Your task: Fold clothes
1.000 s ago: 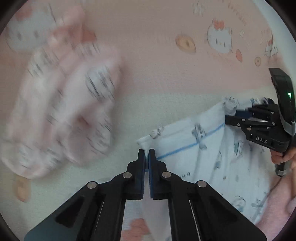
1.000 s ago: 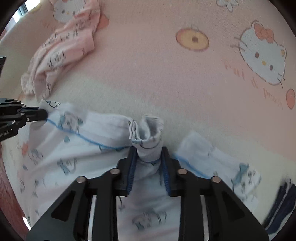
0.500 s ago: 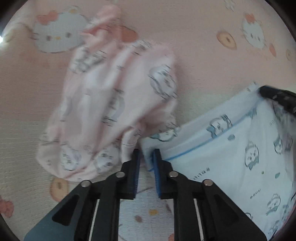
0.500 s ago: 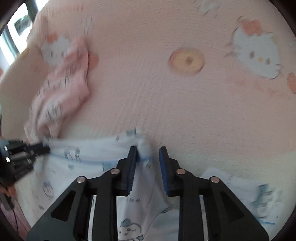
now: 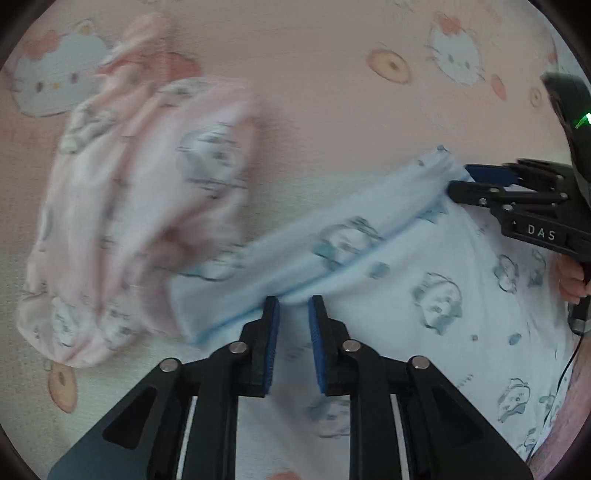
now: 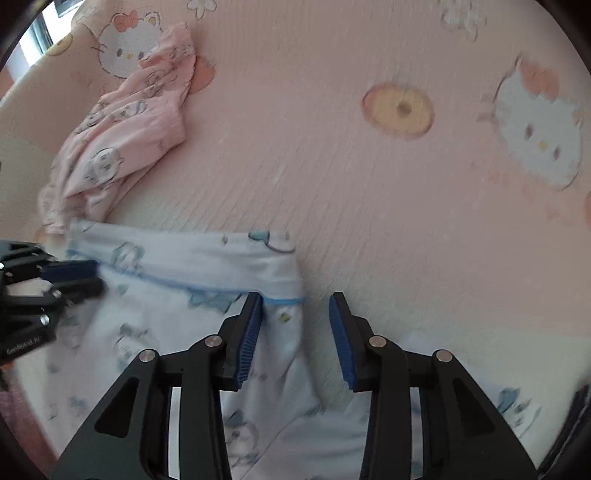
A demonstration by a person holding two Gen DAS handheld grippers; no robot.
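Observation:
A light blue garment [image 5: 424, 288] with cartoon prints and a blue seam lies flat on the pink Hello Kitty bedspread [image 5: 325, 103]; it also shows in the right wrist view [image 6: 177, 295]. My left gripper [image 5: 293, 314] is open, with its jaws just over the garment's folded top edge. My right gripper [image 6: 295, 314] is open over the garment's right corner. It also shows in the left wrist view [image 5: 461, 181] at that corner. The left gripper appears in the right wrist view [image 6: 81, 273] at the garment's left edge.
A crumpled pink printed garment [image 5: 140, 221] lies left of the blue one, touching its corner; it also shows in the right wrist view [image 6: 125, 144]. A dark item [image 6: 576, 413] sits at the far right edge. A window [image 6: 40, 26] is at the top left.
Both grippers have opened and let go of the blue garment's top edge. The garment now lies flat on the bedspread, with its edge stretched out between the two grippers.

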